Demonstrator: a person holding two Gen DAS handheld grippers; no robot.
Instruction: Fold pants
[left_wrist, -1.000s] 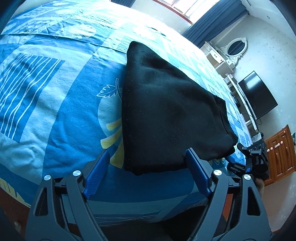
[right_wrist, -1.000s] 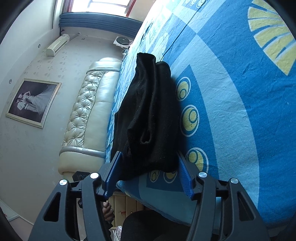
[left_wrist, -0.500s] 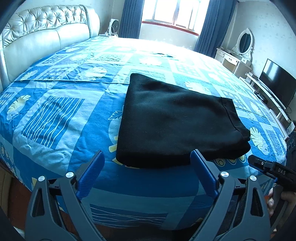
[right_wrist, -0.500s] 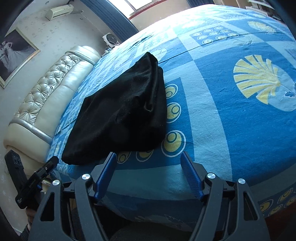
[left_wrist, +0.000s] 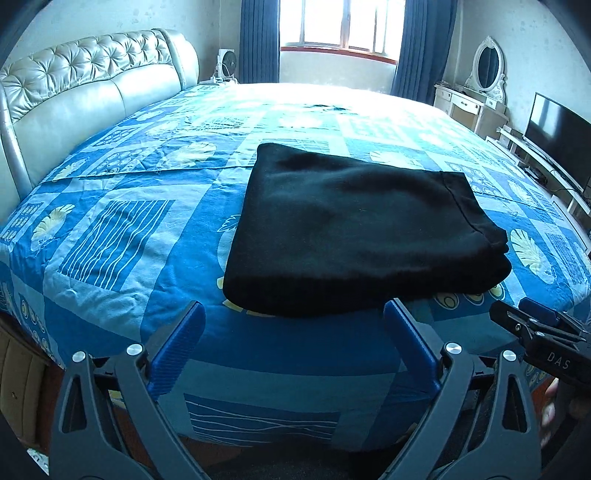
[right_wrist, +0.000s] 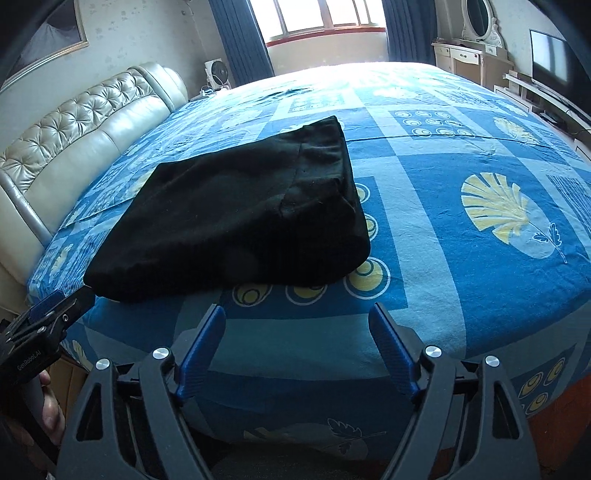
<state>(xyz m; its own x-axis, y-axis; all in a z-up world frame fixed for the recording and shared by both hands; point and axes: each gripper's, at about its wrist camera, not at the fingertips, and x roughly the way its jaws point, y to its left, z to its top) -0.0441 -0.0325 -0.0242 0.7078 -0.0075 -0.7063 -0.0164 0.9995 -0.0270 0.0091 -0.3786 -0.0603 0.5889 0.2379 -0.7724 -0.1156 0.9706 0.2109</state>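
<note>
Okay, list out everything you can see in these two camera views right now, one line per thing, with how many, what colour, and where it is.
pants: one, black, folded flat on the bed near its front edge
bed cover: one, blue with pale yellow leaf and ring prints, over the whole bed
headboard: one, cream, tufted, left
window: one, bright, far wall
curtains: two, dark blue, beside the window
fan: one, white, far left corner
dressing table with oval mirror: one, white, right
television: one, black, right
framed picture: one, left wall
left gripper: one, black with blue fingers, open, empty
right gripper: one, same colours, jaws opening, empty
</note>
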